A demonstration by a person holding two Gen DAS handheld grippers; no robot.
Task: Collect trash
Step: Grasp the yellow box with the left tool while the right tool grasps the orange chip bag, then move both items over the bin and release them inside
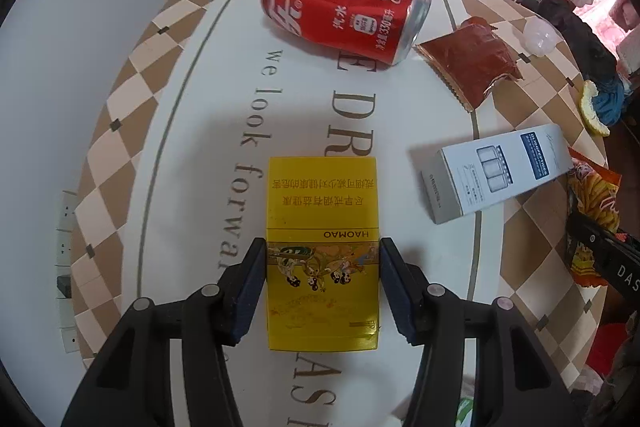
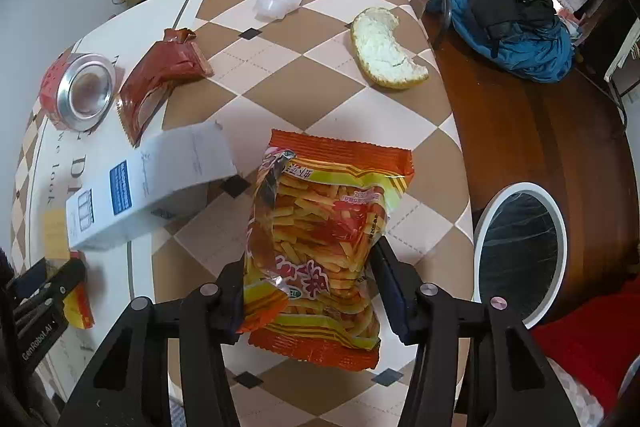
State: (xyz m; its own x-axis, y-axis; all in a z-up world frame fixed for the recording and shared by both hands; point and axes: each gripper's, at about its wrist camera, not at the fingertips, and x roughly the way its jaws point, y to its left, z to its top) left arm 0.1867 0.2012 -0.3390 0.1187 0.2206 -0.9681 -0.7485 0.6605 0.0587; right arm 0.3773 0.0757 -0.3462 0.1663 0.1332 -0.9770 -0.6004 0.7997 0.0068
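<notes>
On the checkered table [image 2: 328, 95], left tongs [image 1: 323, 267] clamp the yellow box [image 1: 322, 223], right tongs [image 2: 310, 279] grip the snack bag [image 2: 320, 227]

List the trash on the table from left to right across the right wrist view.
Red can → white box → chip bag → orange peel.
</notes>
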